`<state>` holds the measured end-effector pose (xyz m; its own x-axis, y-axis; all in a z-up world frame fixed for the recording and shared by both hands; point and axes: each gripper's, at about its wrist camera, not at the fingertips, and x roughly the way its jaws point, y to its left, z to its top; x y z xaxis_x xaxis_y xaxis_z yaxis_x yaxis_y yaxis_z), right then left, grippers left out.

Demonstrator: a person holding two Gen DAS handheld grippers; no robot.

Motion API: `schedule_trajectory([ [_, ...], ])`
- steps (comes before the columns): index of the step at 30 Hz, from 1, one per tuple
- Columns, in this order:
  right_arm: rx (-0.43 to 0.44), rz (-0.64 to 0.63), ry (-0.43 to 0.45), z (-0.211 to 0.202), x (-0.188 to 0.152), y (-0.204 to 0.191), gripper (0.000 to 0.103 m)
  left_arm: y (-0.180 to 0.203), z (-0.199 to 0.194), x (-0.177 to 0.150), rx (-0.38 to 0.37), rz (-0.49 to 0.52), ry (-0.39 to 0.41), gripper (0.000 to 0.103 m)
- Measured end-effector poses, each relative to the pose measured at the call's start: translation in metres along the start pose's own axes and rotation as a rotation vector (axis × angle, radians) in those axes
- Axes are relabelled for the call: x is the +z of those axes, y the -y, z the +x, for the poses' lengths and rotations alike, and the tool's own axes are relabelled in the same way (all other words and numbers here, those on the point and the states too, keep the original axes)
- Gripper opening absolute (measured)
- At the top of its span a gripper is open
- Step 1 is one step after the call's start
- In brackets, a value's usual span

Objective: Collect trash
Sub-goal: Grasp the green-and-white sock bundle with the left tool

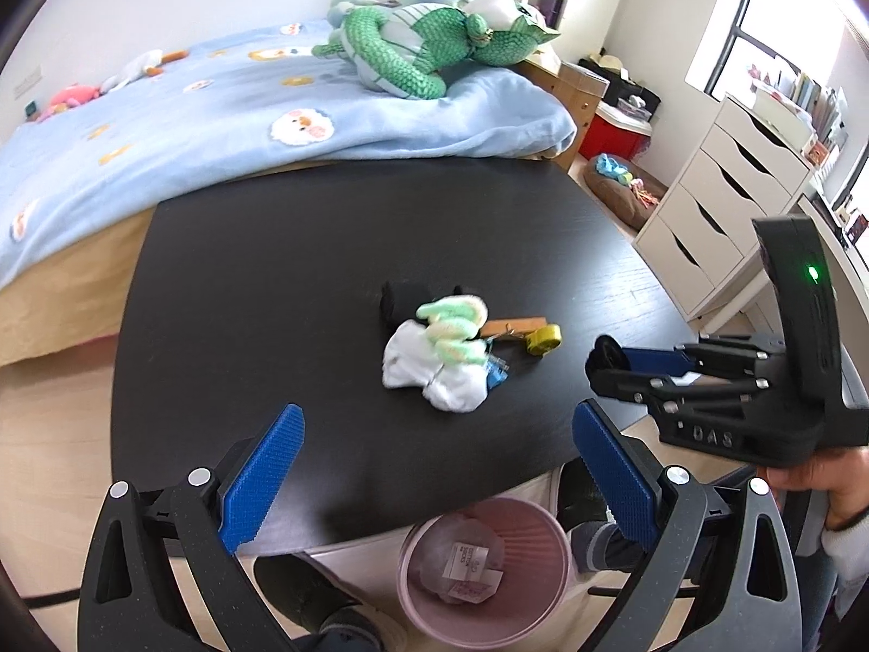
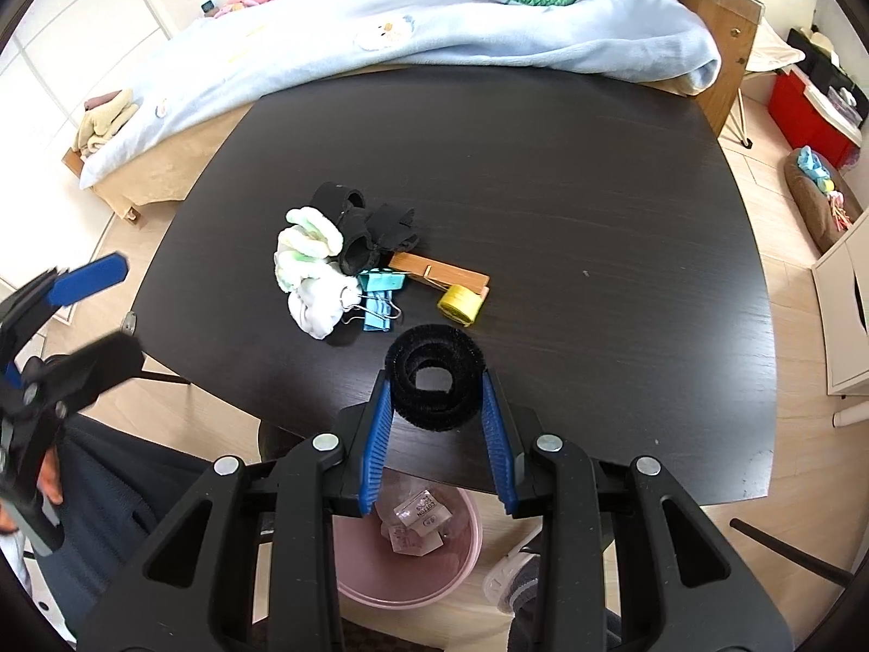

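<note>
Trash bin (image 2: 407,559), pink, stands on the floor at the near edge of the surface (image 2: 543,190). Right gripper (image 2: 437,407) jaws clamp a black fuzzy roll (image 2: 436,380) above that edge: bring it over the bin before releasing. Left gripper (image 1: 429,467) jaws stand apart, empty. Farther off lies the pile (image 2: 347,266).

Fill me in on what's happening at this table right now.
A person is clearing a black table with handheld tongs. The right tongs are shut on a black roll of hook-and-loop tape, held near the table's front edge, above a pink waste bin on the floor that already holds a few paper scraps. The left tongs are open and empty. Socks, blue binder clips, a wooden clothespin and a yellow spool remain on the table.
</note>
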<state>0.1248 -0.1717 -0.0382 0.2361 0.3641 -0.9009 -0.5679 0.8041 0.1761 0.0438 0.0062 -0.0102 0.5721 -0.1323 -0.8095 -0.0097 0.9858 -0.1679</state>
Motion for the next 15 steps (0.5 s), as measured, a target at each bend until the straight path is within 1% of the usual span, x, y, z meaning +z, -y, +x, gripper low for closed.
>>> schedule_trajectory([
  [3, 0.001, 0.008, 0.004, -0.003, -0.003, 0.005, 0.032, 0.001, 0.012, 0.012, -0.015, 0.008, -0.027, 0.095],
  [8, 0.005, 0.021, 0.003, -0.004, -0.008, 0.01, 0.032, 0.003, 0.035, 0.028, -0.016, 0.024, -0.084, 0.095],
  [15, 0.009, 0.033, -0.004, -0.001, -0.011, 0.017, 0.033, 0.004, 0.059, 0.039, -0.031, 0.016, -0.114, 0.095],
])
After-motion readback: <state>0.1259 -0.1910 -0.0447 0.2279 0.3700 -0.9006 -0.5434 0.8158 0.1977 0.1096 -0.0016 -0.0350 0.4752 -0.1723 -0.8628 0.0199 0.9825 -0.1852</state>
